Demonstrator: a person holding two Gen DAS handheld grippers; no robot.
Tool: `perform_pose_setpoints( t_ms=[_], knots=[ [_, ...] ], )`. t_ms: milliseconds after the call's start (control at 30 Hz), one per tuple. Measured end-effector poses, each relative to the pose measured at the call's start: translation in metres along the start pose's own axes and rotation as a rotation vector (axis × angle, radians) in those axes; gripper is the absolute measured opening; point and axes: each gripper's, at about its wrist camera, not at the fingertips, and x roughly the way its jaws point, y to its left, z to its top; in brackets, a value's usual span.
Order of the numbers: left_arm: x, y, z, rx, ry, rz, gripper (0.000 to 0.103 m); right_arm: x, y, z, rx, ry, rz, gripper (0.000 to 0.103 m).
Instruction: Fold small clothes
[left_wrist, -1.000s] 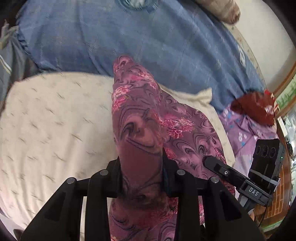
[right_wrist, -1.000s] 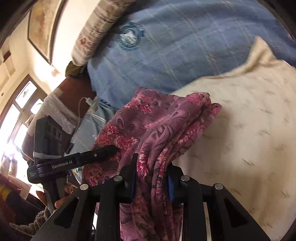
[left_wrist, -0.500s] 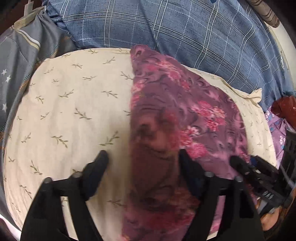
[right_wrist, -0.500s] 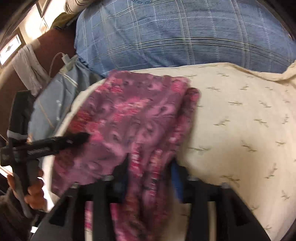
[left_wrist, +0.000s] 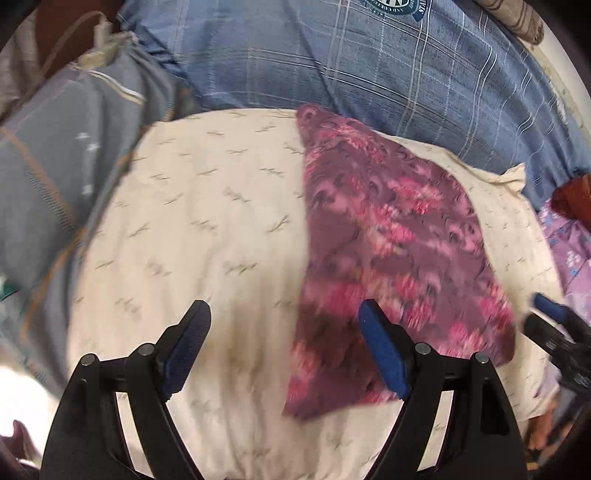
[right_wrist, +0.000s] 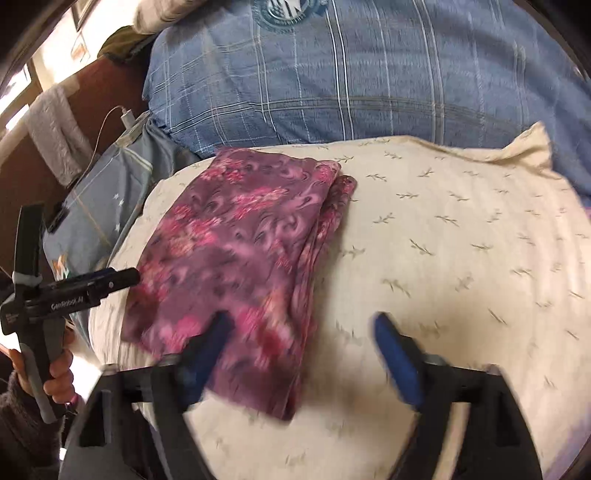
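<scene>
Left claw (left_wrist: 284, 334) gapes wide, gripping nothing; right claw (right_wrist: 301, 338) is opening, empty too. The folded purple cloth (right_wrist: 240, 254) lies flat on the cream pillow (right_wrist: 461, 258), between both claws.

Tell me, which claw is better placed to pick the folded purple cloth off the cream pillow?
Probably the left claw: the folded purple cloth's near corner lies between its open fingers. The right claw, jaws opening, spans the other edge.
</scene>
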Motion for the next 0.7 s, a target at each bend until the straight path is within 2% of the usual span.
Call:
perform_pose_setpoints(
  t_ms=[67,200,300,467,533,633,700],
  knots=[
    [-0.007,-0.003,-0.016,0.022,-0.018,0.043,0.083,-0.014,0.009,-0.013,-0.005,-0.007,-0.053,0.103],
    [-0.013,-0.013,-0.055,0.074,-0.027,0.119,0.083,-0.026,0.026,-0.039,-0.054,0.054,-0.121,0.103],
    [-0.019,-0.02,-0.075,0.097,-0.024,0.175,0.083,-0.038,0.034,-0.061,-0.082,0.007,-0.196,0.103],
    [-0.039,-0.03,-0.1,0.159,-0.063,0.186,0.083,-0.054,0.038,-0.084,-0.112,-0.03,-0.298,0.103],
    [-0.049,-0.031,-0.105,0.162,-0.081,0.164,0.083,-0.059,0.04,-0.089,-0.128,-0.044,-0.333,0.103],
    [-0.061,-0.031,-0.111,0.156,-0.096,0.148,0.083,-0.066,0.046,-0.097,-0.156,-0.064,-0.354,0.103],
    [-0.066,-0.032,-0.115,0.159,-0.103,0.155,0.083,-0.071,0.045,-0.101,-0.156,-0.07,-0.338,0.103]
  ],
)
